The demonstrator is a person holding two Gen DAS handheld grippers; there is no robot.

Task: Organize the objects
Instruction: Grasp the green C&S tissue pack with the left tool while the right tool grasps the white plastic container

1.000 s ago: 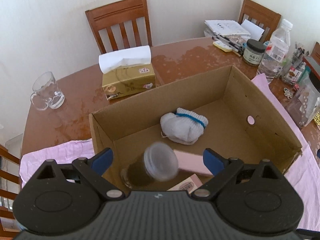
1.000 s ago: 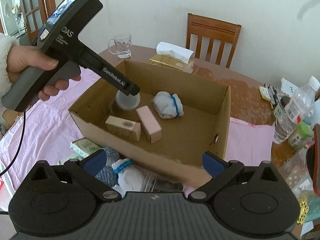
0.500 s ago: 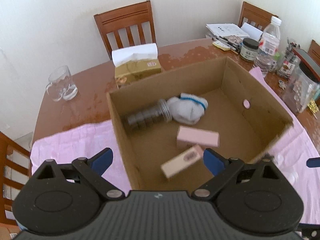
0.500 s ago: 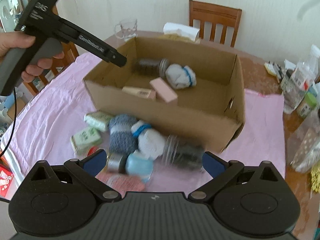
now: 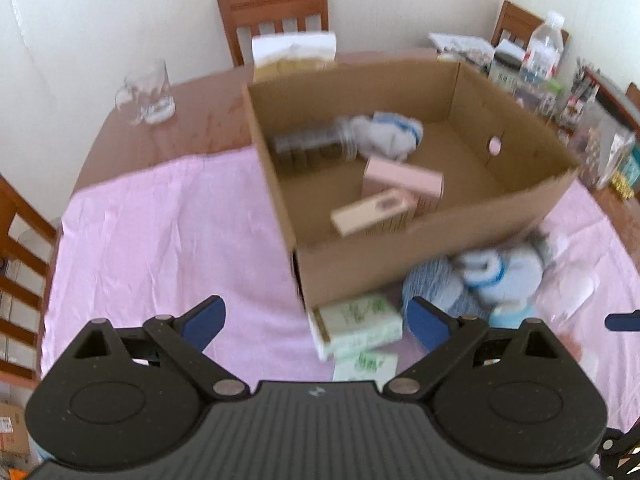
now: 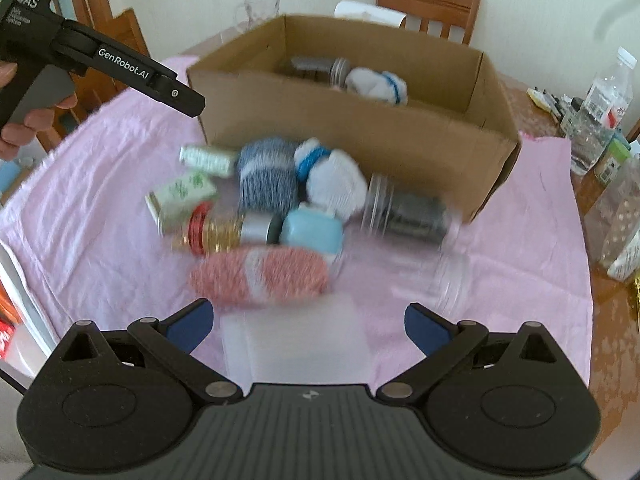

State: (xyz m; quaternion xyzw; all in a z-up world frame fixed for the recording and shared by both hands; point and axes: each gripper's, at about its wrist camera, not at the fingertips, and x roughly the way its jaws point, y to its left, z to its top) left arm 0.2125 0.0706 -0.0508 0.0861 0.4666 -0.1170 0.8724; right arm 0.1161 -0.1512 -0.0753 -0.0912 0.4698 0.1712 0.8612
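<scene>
Hovering empty, both tongs [image 5: 316, 316] [image 6: 306, 322] gape near the cardboard box [image 6: 360, 120].

**Lettering on the left gripper**

In the upper left of the right wrist view, the left gripper [image 6: 192, 104] carries white "GenRobot.AI" along its arm and "DAS" on its body, with smaller lines beneath too small to read. Labels on boxes and bottles are blurred.

The right tongs [image 6: 306, 326] are hanging wide open above a pile of rolled socks [image 6: 266, 178] and jars [image 6: 404, 214] lying beside the cardboard box [image 6: 360, 128] on the pink cloth [image 6: 100, 200].
</scene>
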